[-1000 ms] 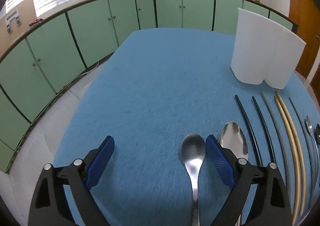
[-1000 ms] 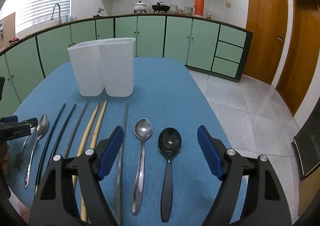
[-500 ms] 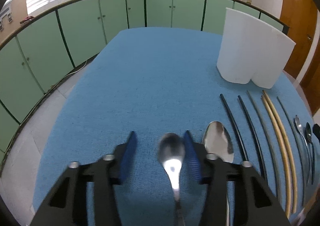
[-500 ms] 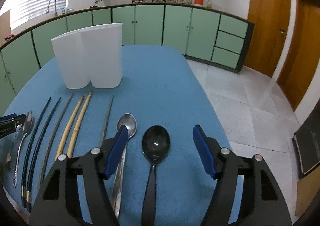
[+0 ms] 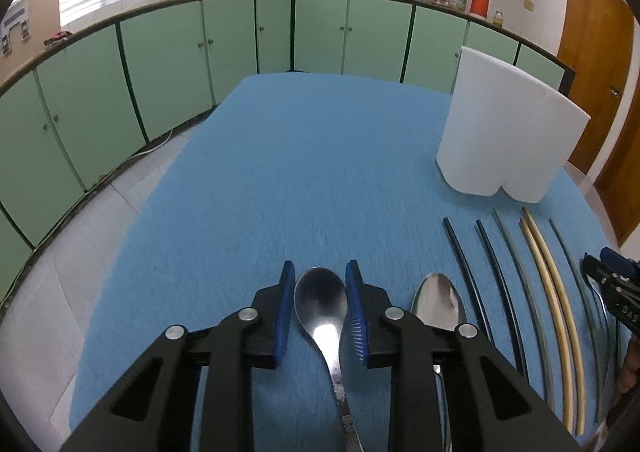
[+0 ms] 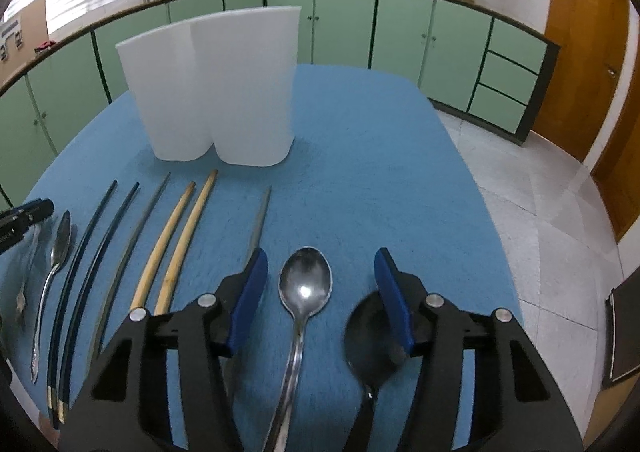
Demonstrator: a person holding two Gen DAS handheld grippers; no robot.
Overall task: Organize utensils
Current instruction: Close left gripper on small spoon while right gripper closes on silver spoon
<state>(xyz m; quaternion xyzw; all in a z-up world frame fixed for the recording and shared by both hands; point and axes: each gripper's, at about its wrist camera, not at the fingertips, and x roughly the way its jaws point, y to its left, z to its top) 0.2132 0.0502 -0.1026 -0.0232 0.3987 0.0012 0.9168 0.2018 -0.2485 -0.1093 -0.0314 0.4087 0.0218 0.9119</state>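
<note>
1. Left gripper [image 5: 320, 272]: jaws closing around steel spoon [image 5: 320, 302]; blue pads flank the bowl, firm contact cannot be told.
2. Second steel spoon [image 5: 439, 302]: just right of left gripper.
3. Right gripper [image 6: 320, 258]: jaws closing, spread wide around silver spoon [image 6: 305, 286], pads clear.
4. Black spoon [image 6: 368, 336]: under right finger.
5. White holder [image 6: 216, 92]: ahead, well apart.

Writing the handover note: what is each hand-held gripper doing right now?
Left hand-held gripper: closing around a steel spoon.
Right hand-held gripper: open, closing, silver spoon between its fingers.
</note>
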